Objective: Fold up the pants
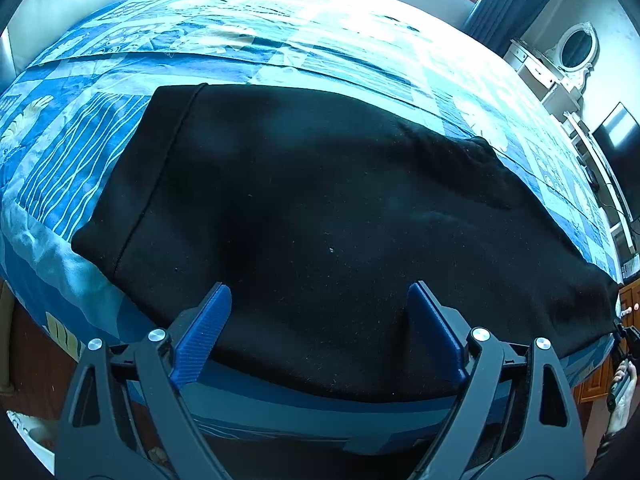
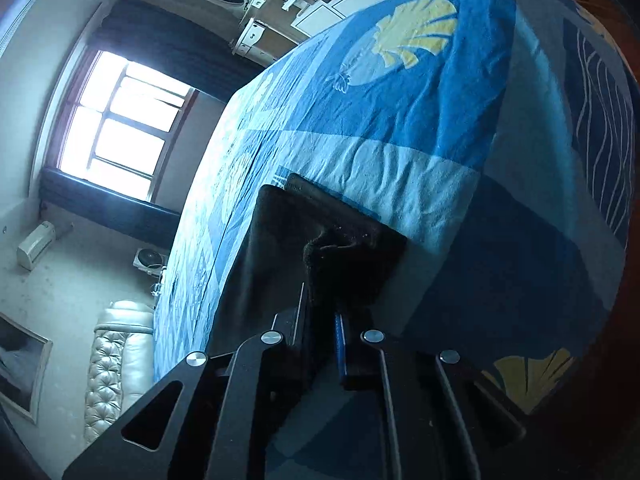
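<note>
- Black pants (image 1: 320,208) lie flat on the bed (image 1: 280,40), near its front edge.
- Left hand-held gripper (image 1: 320,300): fingers spread, nothing held, over the near edge.
- Right hand-held gripper (image 2: 324,320): pinching a pants end.
- Tip: left should grab the near edge w/ full bite, lift both together.
- Dresser (image 1: 560,64) well apart; nothing blocking.

Right gripper (image 2: 322,320) apparently clamping black pants (image 2: 320,240) edge on blue bedspread (image 2: 400,120)
</note>
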Tool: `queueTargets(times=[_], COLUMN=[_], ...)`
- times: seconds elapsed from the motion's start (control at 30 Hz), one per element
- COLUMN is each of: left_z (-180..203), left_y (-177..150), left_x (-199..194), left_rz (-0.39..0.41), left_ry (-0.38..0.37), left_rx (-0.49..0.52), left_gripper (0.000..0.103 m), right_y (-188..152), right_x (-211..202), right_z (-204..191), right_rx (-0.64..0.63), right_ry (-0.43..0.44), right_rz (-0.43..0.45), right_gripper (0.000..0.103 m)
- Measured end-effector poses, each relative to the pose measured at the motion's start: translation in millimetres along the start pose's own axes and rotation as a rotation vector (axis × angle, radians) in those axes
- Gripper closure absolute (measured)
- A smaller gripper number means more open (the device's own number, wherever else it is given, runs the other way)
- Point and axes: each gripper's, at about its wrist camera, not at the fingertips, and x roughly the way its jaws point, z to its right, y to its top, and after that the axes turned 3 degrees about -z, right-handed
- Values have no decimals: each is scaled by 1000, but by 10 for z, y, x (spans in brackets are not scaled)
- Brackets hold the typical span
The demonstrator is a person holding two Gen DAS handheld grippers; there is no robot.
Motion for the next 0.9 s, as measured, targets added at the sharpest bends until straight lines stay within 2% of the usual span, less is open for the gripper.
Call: queueTargets(times=[0.1,0.17,0.27,0.3,0.53,0.63,0.67,0.7,0.77,0.83,0.87,0.9], left_z=[25,39,49,53,22,7,5,8,9,19,34,45], left_y=[-14,-24,-26,-25,55,79,87,90,95,84,66,48], left_x=[1,7,30,42,103,124,130,132,129,97,62,28], left_rz=[-1,-4,-5,-2,3,-2,-3,-5,-5,7,20,32], left_ry=[7,4,3,8,23,32,35,36,33,26,23,19], left_rx=[8,11,11,14,-15,-24,-23,-20,-14,-6,6,19], left_gripper=[13,13,13,13,13,13,13,13,13,13,12,13], right_y=[44,73,12,-8,84,144,180,211,298,430,481,562], right_x=[-130,-125,24,52,-12,-99,-166,-210,-296,-297,-292,-273], right_z=[-143,-74,247,329,358,375,390,417,464,449,425,379], right_rx=[-65,-57,-7,1,2,9,14,21,28,7,-6,-29], right_ry=[-9,-23,-35,3,41,30,0,-20,-26,-17,-8,5], right_rz=[66,78,24,29,2,13,36,54,74,39,28,9], right_gripper=[96,96,96,97,96,86,79,66,63,63,60,51])
